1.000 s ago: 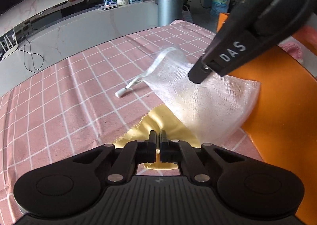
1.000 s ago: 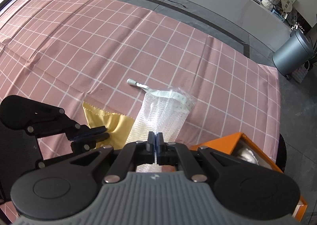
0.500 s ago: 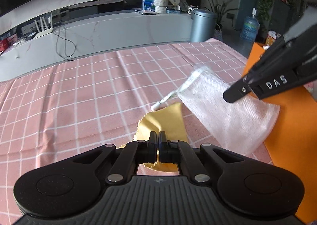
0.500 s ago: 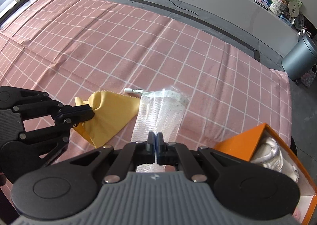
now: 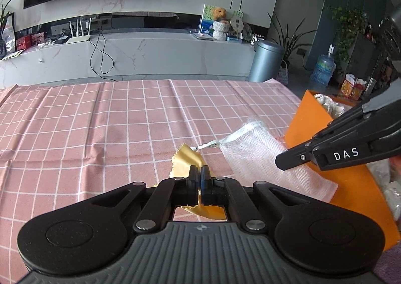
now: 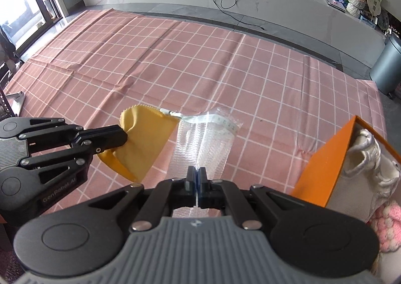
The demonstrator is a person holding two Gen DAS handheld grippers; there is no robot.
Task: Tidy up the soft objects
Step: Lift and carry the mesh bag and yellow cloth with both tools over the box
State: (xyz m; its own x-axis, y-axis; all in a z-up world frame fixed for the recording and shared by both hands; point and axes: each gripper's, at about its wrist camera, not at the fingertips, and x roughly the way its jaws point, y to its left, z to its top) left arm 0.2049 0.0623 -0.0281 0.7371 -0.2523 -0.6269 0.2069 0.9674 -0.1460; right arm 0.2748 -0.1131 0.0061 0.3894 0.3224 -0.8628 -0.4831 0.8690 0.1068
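Note:
My left gripper point(image 5: 199, 171) is shut on a yellow cloth point(image 5: 186, 161) with a zigzag edge, which hangs lifted off the pink checked tablecloth point(image 5: 100, 123). In the right wrist view that left gripper point(image 6: 124, 135) pinches the yellow cloth point(image 6: 147, 141) at the left. My right gripper point(image 6: 196, 173) is shut on a white mesh bag point(image 6: 203, 138) with a ribbon tie, and its far end droops toward the table. In the left wrist view the right gripper point(image 5: 280, 161) holds the mesh bag point(image 5: 260, 156) beside the orange box point(image 5: 303, 118).
The open orange box point(image 6: 323, 166) stands at the right table edge with a white soft item point(image 6: 368, 153) inside and a pink knitted piece point(image 6: 386, 221) beside it. A grey bin point(image 5: 267, 61) and a low white cabinet point(image 5: 150, 56) lie beyond the table.
Both grippers have risen and swung left, lifting the yellow cloth and the mesh bag off the tablecloth. The left wrist has rolled level, and the room beyond the table has come into view.

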